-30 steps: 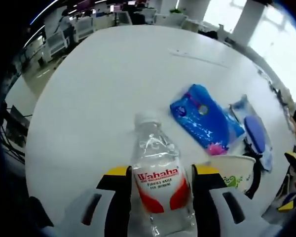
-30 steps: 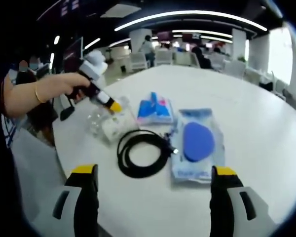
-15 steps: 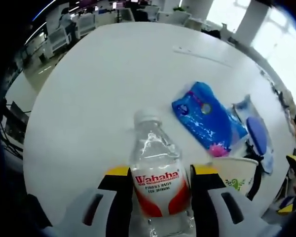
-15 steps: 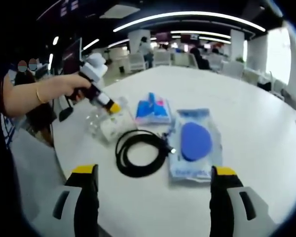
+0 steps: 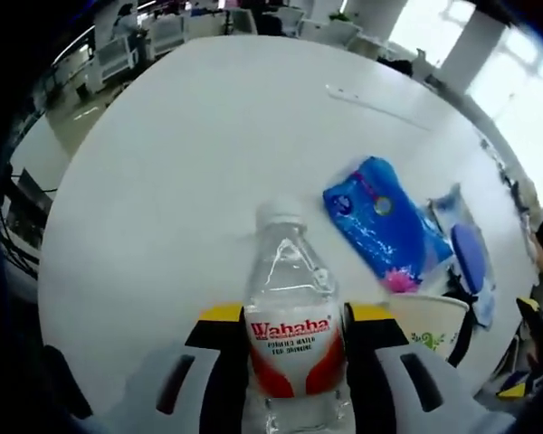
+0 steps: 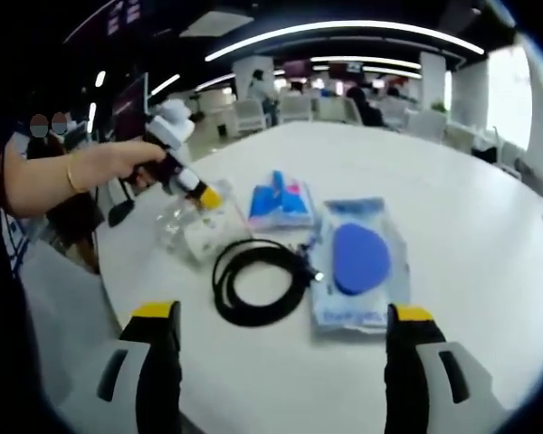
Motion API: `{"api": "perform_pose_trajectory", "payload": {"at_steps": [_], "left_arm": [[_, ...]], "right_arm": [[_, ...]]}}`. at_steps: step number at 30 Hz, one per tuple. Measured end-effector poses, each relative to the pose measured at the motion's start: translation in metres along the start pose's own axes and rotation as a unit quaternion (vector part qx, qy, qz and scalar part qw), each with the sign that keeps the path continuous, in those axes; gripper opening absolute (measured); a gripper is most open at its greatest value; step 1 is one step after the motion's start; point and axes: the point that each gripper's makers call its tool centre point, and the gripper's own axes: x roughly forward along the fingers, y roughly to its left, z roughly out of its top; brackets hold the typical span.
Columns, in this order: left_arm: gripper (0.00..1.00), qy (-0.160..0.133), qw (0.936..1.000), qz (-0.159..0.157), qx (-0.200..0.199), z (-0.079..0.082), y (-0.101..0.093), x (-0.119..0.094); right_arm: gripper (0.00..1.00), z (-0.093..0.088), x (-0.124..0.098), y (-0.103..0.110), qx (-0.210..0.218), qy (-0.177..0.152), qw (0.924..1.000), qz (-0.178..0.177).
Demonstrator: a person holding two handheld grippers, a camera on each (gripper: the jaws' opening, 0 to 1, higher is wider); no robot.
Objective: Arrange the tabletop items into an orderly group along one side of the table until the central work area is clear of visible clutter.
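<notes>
The left hand-held gripper (image 5: pixel 288 330) clamps a water bottle (image 5: pixel 290 307) near the table (image 5: pixel 181 154) edge. The right hand-held gripper (image 6: pixel 285 330) hangs open, holding nothing, before a black cable (image 6: pixel 258 280).

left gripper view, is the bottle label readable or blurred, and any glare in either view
Left gripper view: the water bottle label reads sharply, windows at top right blow out white. Right gripper view: ceiling strip lights glare, the table looks bright and curved by the fisheye.
</notes>
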Motion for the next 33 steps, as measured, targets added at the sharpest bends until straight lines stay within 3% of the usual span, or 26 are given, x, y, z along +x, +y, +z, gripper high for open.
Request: {"api": "perform_pose_trajectory", "payload": {"at_steps": [15, 33], "left_arm": [[0.37, -0.033, 0.9993, 0.006, -0.016, 0.003, 0.015, -0.023], [0.37, -0.101, 0.9946, 0.007, -0.023, 0.0, 0.018, -0.06]], "right_arm": [[0.91, 0.005, 0.0, 0.005, -0.024, 0.005, 0.9997, 0.001], [0.91, 0.011, -0.008, 0.019, -0.032, -0.008, 0.9994, 0.013]]}}
